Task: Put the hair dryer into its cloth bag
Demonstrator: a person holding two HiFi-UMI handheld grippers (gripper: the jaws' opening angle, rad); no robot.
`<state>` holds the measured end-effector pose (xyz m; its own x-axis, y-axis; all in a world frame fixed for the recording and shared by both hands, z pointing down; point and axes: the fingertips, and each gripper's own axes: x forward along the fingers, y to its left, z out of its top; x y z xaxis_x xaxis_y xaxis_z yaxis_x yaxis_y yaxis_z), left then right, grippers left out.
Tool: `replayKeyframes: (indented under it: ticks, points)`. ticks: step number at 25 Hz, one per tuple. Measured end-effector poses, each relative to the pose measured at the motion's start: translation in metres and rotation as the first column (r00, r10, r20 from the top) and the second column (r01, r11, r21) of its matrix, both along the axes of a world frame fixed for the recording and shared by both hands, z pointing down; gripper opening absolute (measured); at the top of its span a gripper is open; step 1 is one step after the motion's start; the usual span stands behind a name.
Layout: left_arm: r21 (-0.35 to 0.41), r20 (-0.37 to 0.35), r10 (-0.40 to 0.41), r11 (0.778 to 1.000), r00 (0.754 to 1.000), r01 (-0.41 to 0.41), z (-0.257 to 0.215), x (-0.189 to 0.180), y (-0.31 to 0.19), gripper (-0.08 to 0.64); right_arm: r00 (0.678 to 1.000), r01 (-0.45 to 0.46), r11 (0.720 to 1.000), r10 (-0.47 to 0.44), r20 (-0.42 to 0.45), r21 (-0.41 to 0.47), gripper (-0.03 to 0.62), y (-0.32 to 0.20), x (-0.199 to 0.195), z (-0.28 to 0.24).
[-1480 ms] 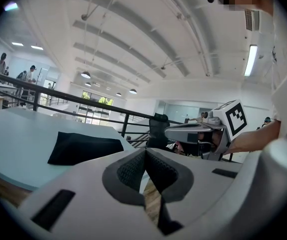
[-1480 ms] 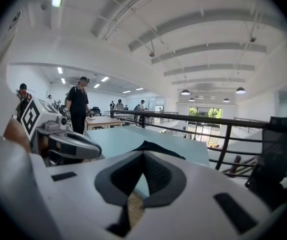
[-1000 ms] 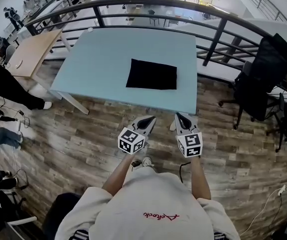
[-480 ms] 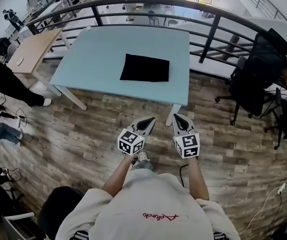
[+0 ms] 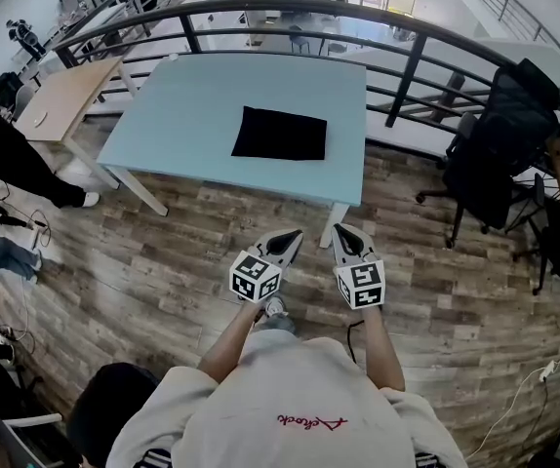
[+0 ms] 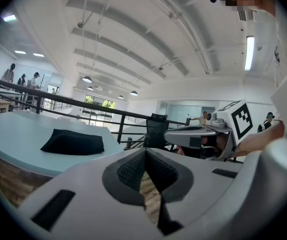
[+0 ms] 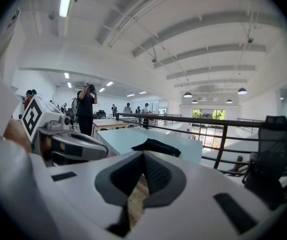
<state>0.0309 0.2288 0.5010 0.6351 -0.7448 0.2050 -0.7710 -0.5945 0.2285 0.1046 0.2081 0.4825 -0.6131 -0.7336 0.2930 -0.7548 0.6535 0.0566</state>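
Note:
A black cloth bag [image 5: 280, 133] lies flat on the light blue table [image 5: 182, 115]; it also shows in the left gripper view [image 6: 73, 142] and the right gripper view [image 7: 156, 146]. No hair dryer is visible in any view. My left gripper [image 5: 295, 234] and right gripper [image 5: 343, 230] hang side by side over the wooden floor, short of the table's front edge and well apart from the bag. Both are shut with nothing between the jaws, as the left gripper [image 6: 144, 151] and right gripper [image 7: 143, 154] views show.
A black railing [image 5: 407, 76] runs behind and to the right of the table. A black office chair [image 5: 504, 139] stands at the right. At the left are a wooden table [image 5: 60, 100] and a person in black [image 5: 2, 159]. Cables lie on the floor.
Both grippers have drawn back a little from the table's front edge, so the table and bag sit slightly farther away. Both grippers stay shut and empty.

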Motion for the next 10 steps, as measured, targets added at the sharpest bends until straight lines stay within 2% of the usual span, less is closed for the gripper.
replayKeyframes:
  ticks: [10]
  points:
    - [-0.004,0.003,0.003,1.0,1.0,-0.003,-0.0004,-0.002,-0.0105,0.006,1.0,-0.003,1.0,0.003,-0.014,-0.002,0.015,-0.0097,0.0035,-0.0007]
